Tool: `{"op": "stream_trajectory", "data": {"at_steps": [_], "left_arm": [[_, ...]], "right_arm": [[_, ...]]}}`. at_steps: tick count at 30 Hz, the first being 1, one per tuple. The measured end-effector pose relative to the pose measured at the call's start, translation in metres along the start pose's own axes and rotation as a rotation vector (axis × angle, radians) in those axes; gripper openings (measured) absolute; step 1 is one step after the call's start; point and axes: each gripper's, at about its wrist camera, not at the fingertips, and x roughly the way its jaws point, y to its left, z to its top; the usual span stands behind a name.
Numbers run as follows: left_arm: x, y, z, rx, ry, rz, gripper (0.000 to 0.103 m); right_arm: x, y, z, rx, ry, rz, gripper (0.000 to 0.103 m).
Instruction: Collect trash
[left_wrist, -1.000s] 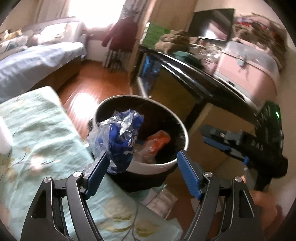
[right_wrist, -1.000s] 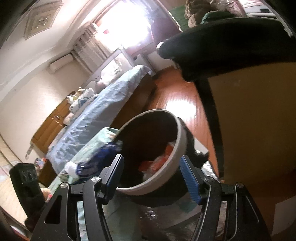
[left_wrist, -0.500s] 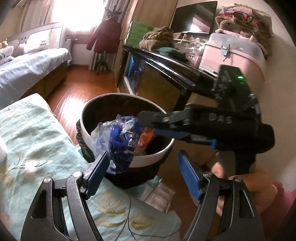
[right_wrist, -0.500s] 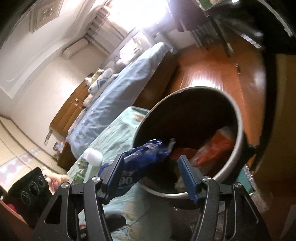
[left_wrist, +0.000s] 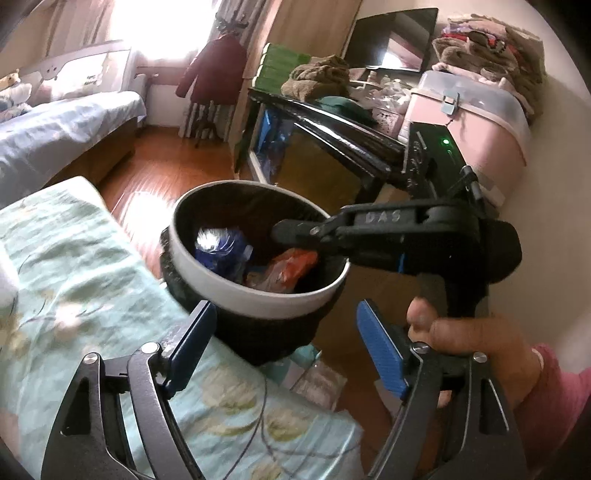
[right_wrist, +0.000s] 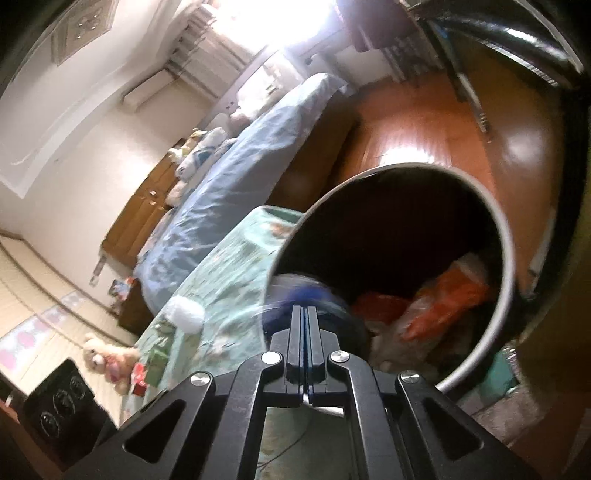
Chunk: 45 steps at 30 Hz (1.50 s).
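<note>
A round trash bin (left_wrist: 280, 301) with a white rim and black liner stands beside the bed. A blue plastic wrapper (left_wrist: 221, 247) lies inside it next to orange and clear wrappers (left_wrist: 291, 267). My left gripper (left_wrist: 284, 343) is open and empty, just in front of the bin's near rim. My right gripper (left_wrist: 280, 230) reaches over the bin opening from the right, its jaws pressed together with nothing between them. In the right wrist view the shut gripper (right_wrist: 307, 314) points into the bin (right_wrist: 506, 258), with the blurred blue wrapper (right_wrist: 306, 299) just beyond its tips.
A bed with a green floral cover (left_wrist: 66, 280) is at left. A black desk (left_wrist: 332, 129) and a pink storage box (left_wrist: 472, 114) stand behind the bin. A white tissue ball (right_wrist: 184, 314) and small items lie on the cover. Packets lie on the wood floor (left_wrist: 317, 380).
The blue wrapper left my left gripper's finger and dropped into the bin. My right gripper moved over the bin and closed.
</note>
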Motion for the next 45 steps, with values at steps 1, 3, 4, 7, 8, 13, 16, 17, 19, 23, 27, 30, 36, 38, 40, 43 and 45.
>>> {"op": "stream_trajectory", "data": {"at_steps": [1, 3, 4, 7, 8, 13, 16, 17, 19, 23, 27, 30, 36, 38, 40, 43, 45], "left_arm": [[-0.003, 0.002, -0.002, -0.005, -0.002, 0.005, 0.081], [-0.012, 0.008, -0.007, -0.024, -0.008, 0.031, 0.081], [-0.016, 0.011, -0.01, -0.037, -0.011, 0.047, 0.081], [-0.031, 0.026, -0.021, -0.113, -0.019, 0.138, 0.081], [-0.037, 0.032, -0.025, -0.141, -0.025, 0.18, 0.081], [-0.073, 0.066, -0.046, -0.287, -0.055, 0.383, 0.081], [-0.095, 0.085, -0.057, -0.345, -0.065, 0.482, 0.081], [-0.104, 0.091, -0.061, -0.36, -0.065, 0.52, 0.081], [-0.115, 0.1, -0.066, -0.375, -0.071, 0.559, 0.081], [-0.137, 0.118, -0.078, -0.406, -0.07, 0.646, 0.081], [-0.149, 0.134, -0.086, -0.425, -0.064, 0.715, 0.081], [-0.157, 0.146, -0.09, -0.429, -0.056, 0.76, 0.081], [-0.17, 0.169, -0.094, -0.418, -0.036, 0.845, 0.087], [-0.174, 0.178, -0.094, -0.416, -0.03, 0.872, 0.09], [-0.176, 0.188, -0.093, -0.418, -0.025, 0.888, 0.092], [-0.178, 0.203, -0.092, -0.417, -0.012, 0.911, 0.092], [-0.178, 0.213, -0.091, -0.418, 0.001, 0.922, 0.092]], "right_arm": [[-0.002, -0.001, 0.001, 0.004, -0.004, -0.001, 0.0], [-0.006, 0.001, 0.001, -0.006, -0.016, -0.016, 0.0], [-0.008, 0.004, 0.0, -0.021, -0.022, -0.024, 0.0], [-0.011, 0.019, -0.002, -0.061, -0.033, -0.018, 0.0], [-0.01, 0.024, -0.003, -0.078, -0.034, -0.018, 0.0], [0.004, 0.063, -0.018, -0.188, -0.015, -0.005, 0.006], [0.022, 0.087, -0.031, -0.25, 0.019, 0.01, 0.006], [0.027, 0.093, -0.036, -0.264, 0.033, 0.017, 0.007], [0.037, 0.103, -0.044, -0.283, 0.061, 0.024, 0.026], [0.053, 0.12, -0.056, -0.318, 0.08, 0.047, 0.057], [0.071, 0.135, -0.065, -0.354, 0.118, 0.056, 0.057], [0.082, 0.143, -0.071, -0.383, 0.132, 0.05, 0.059], [0.104, 0.158, -0.079, -0.441, 0.155, 0.047, 0.078], [0.112, 0.163, -0.081, -0.461, 0.169, 0.045, 0.081], [0.12, 0.167, -0.082, -0.483, 0.178, 0.04, 0.085], [0.132, 0.175, -0.082, -0.526, 0.184, 0.037, 0.086], [0.138, 0.179, -0.082, -0.549, 0.184, 0.033, 0.086]]}}
